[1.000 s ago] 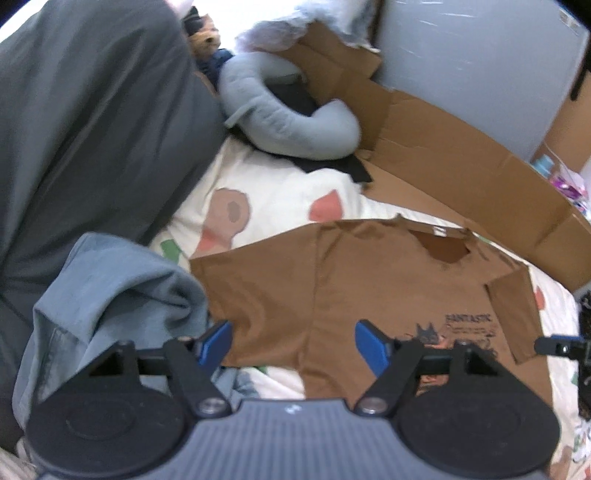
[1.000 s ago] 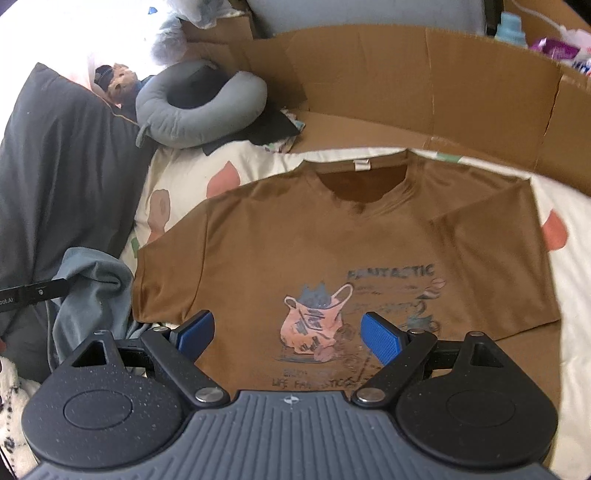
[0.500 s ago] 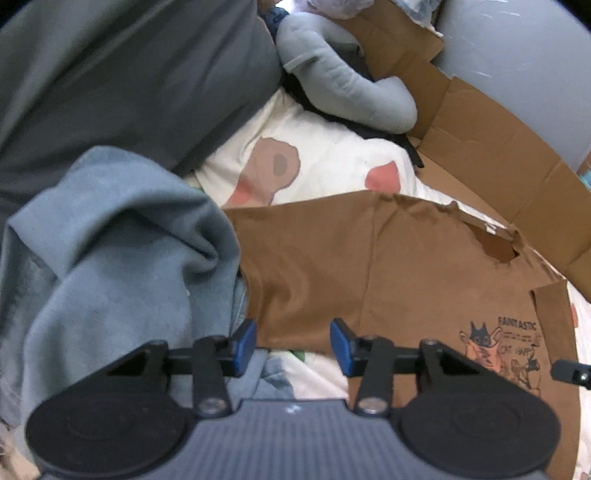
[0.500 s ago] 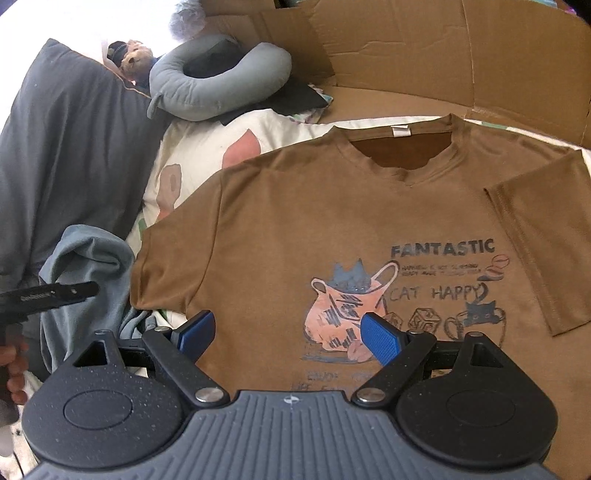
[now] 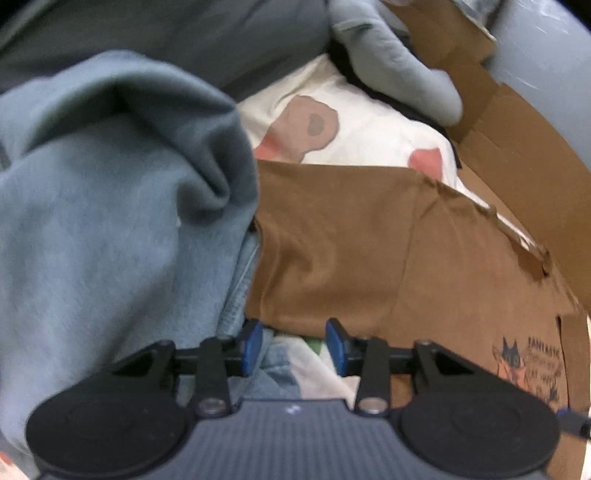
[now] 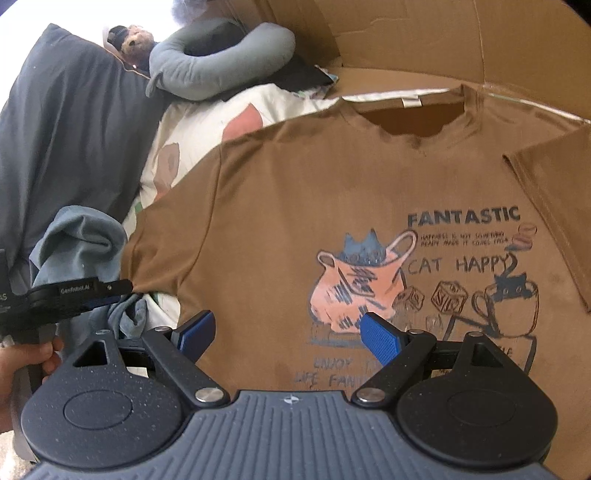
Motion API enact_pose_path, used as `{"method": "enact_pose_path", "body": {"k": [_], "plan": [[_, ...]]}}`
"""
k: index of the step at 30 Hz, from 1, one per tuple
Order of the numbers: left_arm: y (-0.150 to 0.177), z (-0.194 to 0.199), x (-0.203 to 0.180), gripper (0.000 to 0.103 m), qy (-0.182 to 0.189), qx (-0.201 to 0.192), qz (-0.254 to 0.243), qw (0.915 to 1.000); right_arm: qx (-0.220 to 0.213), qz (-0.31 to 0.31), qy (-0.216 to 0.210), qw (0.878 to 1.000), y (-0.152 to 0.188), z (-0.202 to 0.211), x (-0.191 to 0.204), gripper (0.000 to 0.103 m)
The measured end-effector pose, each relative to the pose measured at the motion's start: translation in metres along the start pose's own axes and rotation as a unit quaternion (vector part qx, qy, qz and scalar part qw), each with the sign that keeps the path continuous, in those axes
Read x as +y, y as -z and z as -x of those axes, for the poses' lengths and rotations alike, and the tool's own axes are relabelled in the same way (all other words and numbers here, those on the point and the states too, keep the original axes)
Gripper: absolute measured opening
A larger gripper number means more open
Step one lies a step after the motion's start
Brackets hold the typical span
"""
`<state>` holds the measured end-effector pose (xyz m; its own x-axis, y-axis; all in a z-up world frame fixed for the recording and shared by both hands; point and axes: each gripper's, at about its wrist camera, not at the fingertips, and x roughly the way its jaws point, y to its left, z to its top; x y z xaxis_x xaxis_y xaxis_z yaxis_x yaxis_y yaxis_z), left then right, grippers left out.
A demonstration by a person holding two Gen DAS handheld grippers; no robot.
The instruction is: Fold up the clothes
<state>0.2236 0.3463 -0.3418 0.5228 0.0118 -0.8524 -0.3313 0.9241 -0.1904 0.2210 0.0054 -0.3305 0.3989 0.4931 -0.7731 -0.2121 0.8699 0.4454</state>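
To the left of your left claw (image 5: 293,345) a bunched blue garment (image 5: 110,206) crowds the brown shirt (image 5: 332,251) sleeve hem just ahead, while ahead of your right claw (image 6: 288,332) the flat shirt lies unobstructed up to the cardboard wall (image 6: 406,33).

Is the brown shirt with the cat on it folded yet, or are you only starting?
Only starting. Done: the brown shirt lies spread flat on the bed, picture side up. In hand: nothing yet. The left gripper is open at the sleeve's edge, its jaws just partly closed then reopened a little, pinching nothing. The right gripper hangs open over the lower front. Left: every fold, and the blue-grey clothes bunched beside it.
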Motion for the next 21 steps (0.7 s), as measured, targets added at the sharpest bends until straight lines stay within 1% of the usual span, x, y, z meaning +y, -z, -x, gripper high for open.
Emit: {"method": "enact_pose_path", "body": {"k": [1,4,6,9,13,15,18,19,21], "plan": [[0.002,-0.003,0.0,0.055,-0.005,0.0,0.006,1.0,0.002,-0.003,-0.002,1.0,0.002,-0.002,-0.002,0.09],[0.006,-0.007,0.005,0.056,0.002,-0.009,0.03,0.9995,0.013,-0.016,-0.001,1.0,0.007,-0.008,-0.008,0.09],[0.008,-0.011,0.008,0.056,0.003,-0.012,0.044,0.999,0.016,-0.02,0.001,1.0,0.009,-0.009,-0.01,0.09],[0.011,-0.017,0.013,0.058,0.013,-0.019,0.06,0.9979,0.018,-0.021,0.003,1.0,0.011,-0.01,-0.013,0.09],[0.016,-0.026,0.012,0.07,0.022,-0.027,0.042,0.9985,0.018,-0.026,0.005,0.999,0.013,-0.008,-0.015,0.09],[0.017,-0.03,0.012,0.07,0.021,-0.035,0.045,0.9981,0.02,-0.029,0.007,0.999,0.014,-0.008,-0.016,0.09],[0.018,-0.027,0.018,0.07,0.036,-0.067,0.092,0.9929,0.022,-0.028,0.007,0.999,0.016,-0.008,-0.017,0.09],[0.019,-0.024,0.021,0.068,0.049,-0.077,0.115,0.9892,0.023,-0.027,0.007,0.999,0.017,-0.008,-0.017,0.09],[0.019,-0.021,0.026,0.067,0.065,-0.087,0.141,0.984,0.022,-0.027,0.008,0.999,0.018,-0.008,-0.017,0.09]]}}
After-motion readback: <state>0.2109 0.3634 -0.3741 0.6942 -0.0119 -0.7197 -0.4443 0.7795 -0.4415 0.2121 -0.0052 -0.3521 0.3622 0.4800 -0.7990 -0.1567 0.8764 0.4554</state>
